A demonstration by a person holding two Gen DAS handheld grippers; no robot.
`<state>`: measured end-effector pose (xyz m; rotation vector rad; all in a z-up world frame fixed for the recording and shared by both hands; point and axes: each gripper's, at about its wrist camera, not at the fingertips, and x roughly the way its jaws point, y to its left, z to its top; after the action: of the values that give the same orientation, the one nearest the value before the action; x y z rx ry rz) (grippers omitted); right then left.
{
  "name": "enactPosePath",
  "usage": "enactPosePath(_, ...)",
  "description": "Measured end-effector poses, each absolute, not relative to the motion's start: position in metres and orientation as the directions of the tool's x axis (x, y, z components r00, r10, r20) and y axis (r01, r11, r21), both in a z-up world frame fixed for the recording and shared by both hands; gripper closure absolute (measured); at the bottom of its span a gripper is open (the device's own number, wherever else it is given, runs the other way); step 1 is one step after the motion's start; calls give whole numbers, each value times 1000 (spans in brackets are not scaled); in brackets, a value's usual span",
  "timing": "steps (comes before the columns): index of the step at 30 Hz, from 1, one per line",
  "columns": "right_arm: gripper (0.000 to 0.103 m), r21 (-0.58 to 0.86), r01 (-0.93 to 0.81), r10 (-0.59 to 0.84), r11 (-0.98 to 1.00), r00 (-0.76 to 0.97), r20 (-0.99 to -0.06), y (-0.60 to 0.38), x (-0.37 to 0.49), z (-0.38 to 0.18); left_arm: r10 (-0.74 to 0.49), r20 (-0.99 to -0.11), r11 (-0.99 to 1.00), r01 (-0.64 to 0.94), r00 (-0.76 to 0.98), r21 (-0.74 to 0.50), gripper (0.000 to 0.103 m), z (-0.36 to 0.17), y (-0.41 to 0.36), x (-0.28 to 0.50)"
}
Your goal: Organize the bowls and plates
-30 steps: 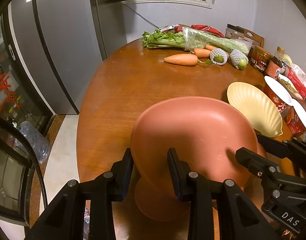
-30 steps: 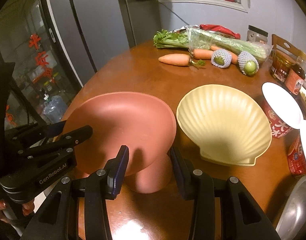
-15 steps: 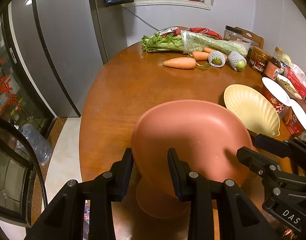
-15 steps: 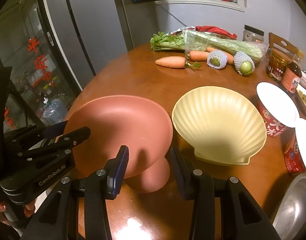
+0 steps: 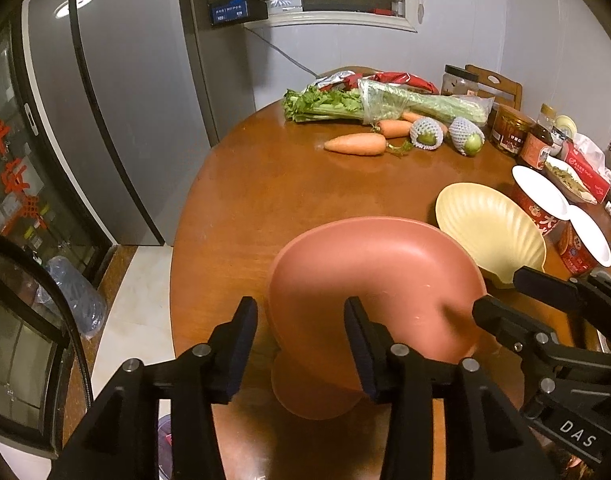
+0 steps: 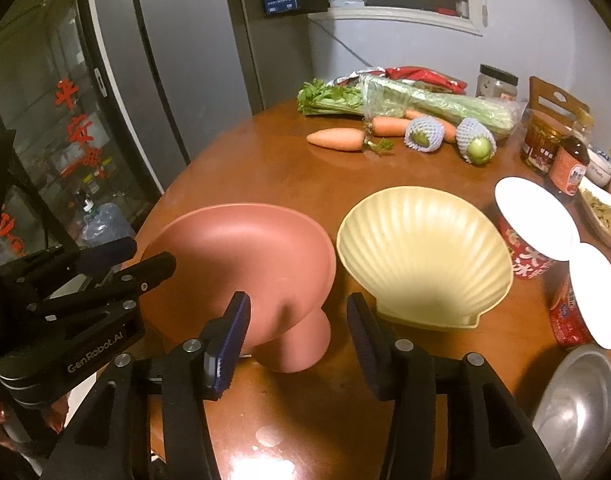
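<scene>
A: On the round wooden table, item one: your terracotta footed dish, matte, smooth, a wide shallow bowl tilted on a stubby rounded pedestal. Where do your grippers stand against it?

B: Your left gripper has its jaws parted wide; the dish's rim and stem lie in the gap, and I cannot tell whether either pad touches them. Your right gripper is likewise spread open, gripping nothing, with the pedestal just ahead between its fingers. Each gripper shows in the other's view, reaching to an opposite edge of the dish.

A: Item two?

B: Pale yellow shell-shaped plate, ribbed like a scallop, glossy, lying flat just beside the terracotta dish on your right; whether the rims touch, I cannot tell.

A: Remaining stock?

B: Two red instant-noodle cups with flat white lids, right of the shell plate. One metal bowl, dull and brushed, at the near right edge. Far side: bagged celery, carrots, two green fruits in white foam netting, jars and a sauce bottle. Grey refrigerator stands behind the table.
</scene>
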<state>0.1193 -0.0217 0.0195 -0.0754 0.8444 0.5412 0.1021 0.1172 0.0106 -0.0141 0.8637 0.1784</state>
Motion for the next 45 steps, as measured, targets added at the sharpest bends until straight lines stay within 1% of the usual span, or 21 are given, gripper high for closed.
enactPosePath(3,50,137,-479,417,867,548,-725,-23,117,23,152,-751,985,-162,642,61,55,14,116,99)
enactPosePath(7,46,130,-473,411,872,560,-720,-26,116,26,156,-745,985,-161,649,66,55,18,113,96)
enactPosePath(12,46,133,-466,412,875,570,-711,-33,112,31,159,-733,985,-155,661,74,54,26,107,92)
enactPosePath(13,45,131,-463,410,877,576,-708,-35,110,33,160,-730,985,-154,664,76,53,28,105,90)
enactPosePath(15,45,135,-460,413,878,582,-701,-40,110,35,161,-723,985,-150,672,81,48,32,100,88)
enactPosePath(17,45,144,-452,415,880,588,-694,-46,108,38,166,-716,985,-149,678,87,46,36,95,86)
enactPosePath(26,45,167,-423,421,890,626,-656,-74,100,56,160,-692,987,-128,704,98,45,54,72,78)
enactPosePath(31,43,173,-410,419,895,645,-640,-89,92,63,155,-679,988,-112,717,107,41,61,56,74)
enactPosePath(39,42,189,-382,413,905,673,-614,-117,83,74,137,-661,990,-74,738,122,40,73,30,72)
enactPosePath(45,41,207,-357,407,911,691,-597,-140,81,78,117,-664,991,-39,739,130,40,75,8,79)
